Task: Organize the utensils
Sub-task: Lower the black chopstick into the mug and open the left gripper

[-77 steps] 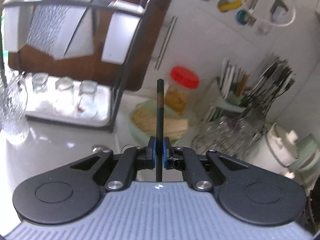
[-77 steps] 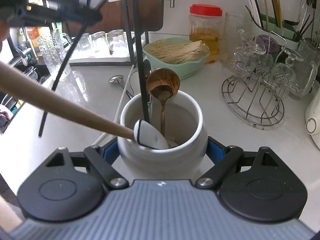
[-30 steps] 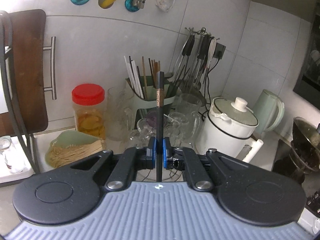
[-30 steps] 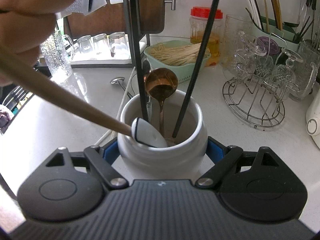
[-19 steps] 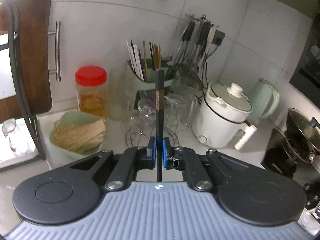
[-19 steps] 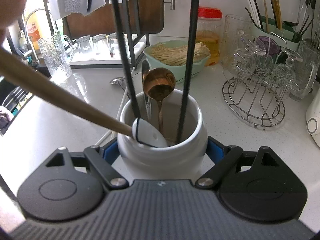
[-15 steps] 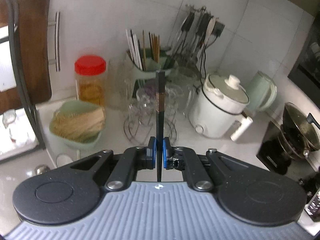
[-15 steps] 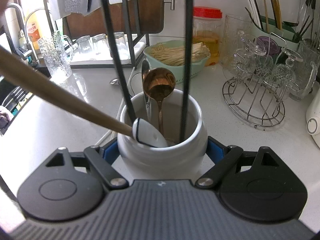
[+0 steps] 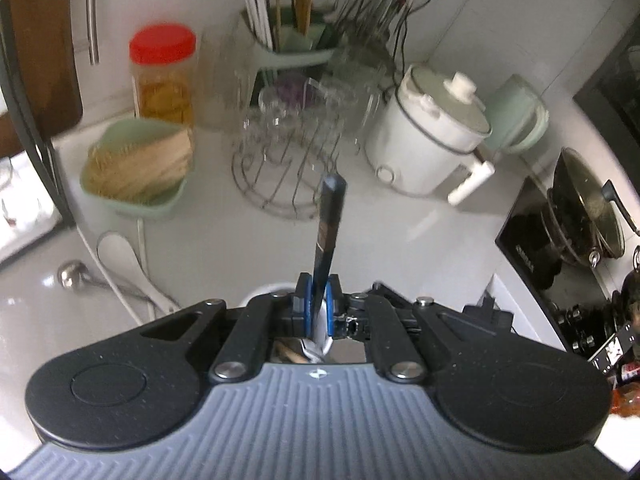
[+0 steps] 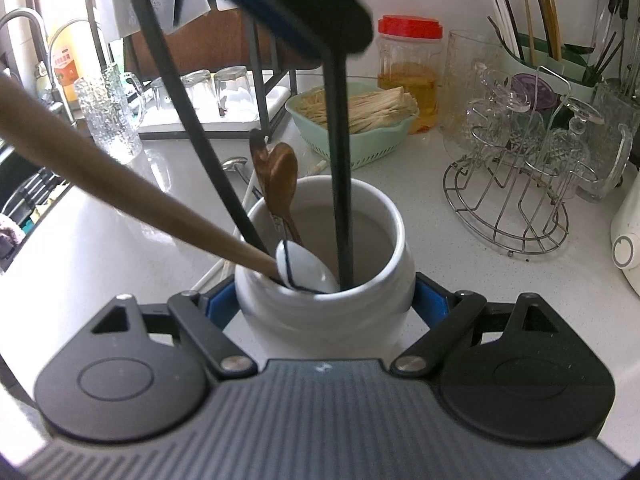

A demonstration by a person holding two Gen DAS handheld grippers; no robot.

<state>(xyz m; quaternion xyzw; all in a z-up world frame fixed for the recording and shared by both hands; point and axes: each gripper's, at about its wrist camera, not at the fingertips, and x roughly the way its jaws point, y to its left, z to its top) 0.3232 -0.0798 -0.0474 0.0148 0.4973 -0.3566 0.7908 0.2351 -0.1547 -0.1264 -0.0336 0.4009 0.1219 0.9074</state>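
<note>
My right gripper (image 10: 324,304) is shut on a white ceramic utensil jar (image 10: 324,300) standing on the counter. The jar holds a wooden-handled white spatula (image 10: 306,268), a brown wooden spoon (image 10: 282,184) and a black chopstick (image 10: 192,120). My left gripper (image 9: 317,306) is above the jar, shut on a second black chopstick (image 9: 329,216), which stands upright with its lower end inside the jar in the right wrist view (image 10: 340,184). The jar's rim (image 9: 264,294) shows just below the left gripper.
A white spoon (image 9: 120,252) and a metal spoon (image 9: 70,274) lie on the counter left of the jar. A green basket of sticks (image 10: 356,120), a red-lidded jar (image 10: 408,68), a wire glass rack (image 10: 516,184), a green chopstick holder (image 10: 536,52) and a white rice cooker (image 9: 428,136) stand behind.
My left gripper has tilted down over the jar and lowered the black chopstick deeper into it. The wooden spoon has turned sideways. The right gripper and jar have not moved.
</note>
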